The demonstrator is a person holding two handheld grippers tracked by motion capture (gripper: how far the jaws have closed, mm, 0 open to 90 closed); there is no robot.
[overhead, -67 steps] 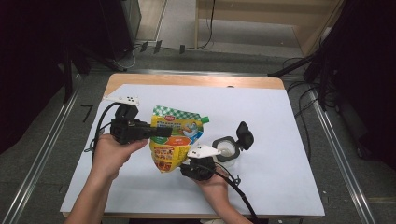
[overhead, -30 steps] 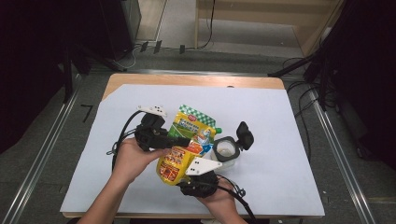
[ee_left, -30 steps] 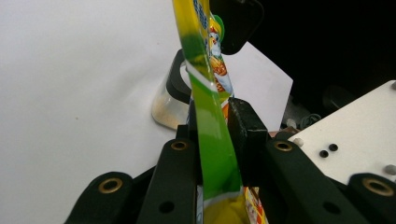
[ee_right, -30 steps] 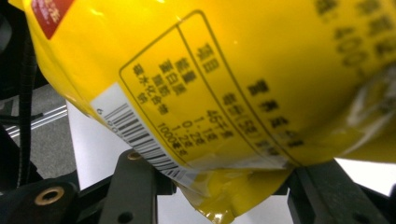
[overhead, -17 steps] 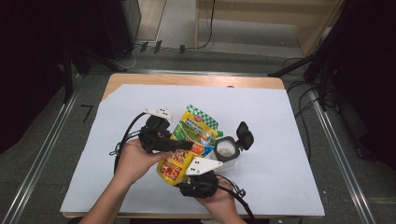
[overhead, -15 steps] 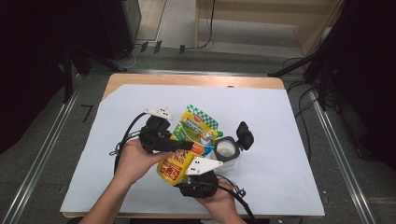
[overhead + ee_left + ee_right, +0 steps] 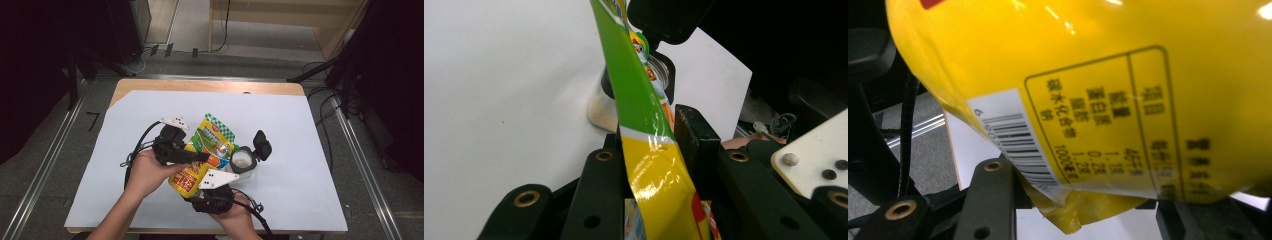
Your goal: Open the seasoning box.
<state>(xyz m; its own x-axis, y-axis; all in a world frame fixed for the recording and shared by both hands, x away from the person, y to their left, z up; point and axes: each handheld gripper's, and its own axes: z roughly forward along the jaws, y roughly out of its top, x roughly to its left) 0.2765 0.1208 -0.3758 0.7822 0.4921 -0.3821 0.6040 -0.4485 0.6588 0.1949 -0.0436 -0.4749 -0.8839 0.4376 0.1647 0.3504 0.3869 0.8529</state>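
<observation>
- High view: the pouch (image 7: 202,155) is held tilted above the desk (image 7: 300,150), its green top over the open jar (image 7: 242,160). Since a second ago the left claw (image 7: 197,156) has shifted along the pouch toward the jar and the top leans closer to its mouth; pouring looks near. The right claw (image 7: 212,187) grips the yellow bottom end. The jar's black flip lid (image 7: 261,144) stands open just behind the mouth and could catch the pouch top.
- Left gripper view: the left claw (image 7: 649,150) straddles the pouch (image 7: 644,120) edge-on; its jaws have just been opening slightly, and the pads look loose about the film. The jar (image 7: 634,95) and lid (image 7: 669,17) lie beyond.
- Right gripper view: the right claw (image 7: 1073,200) is closed on the crumpled bottom seam of the pouch (image 7: 1098,75); barcode and nutrition panel face the camera.
</observation>
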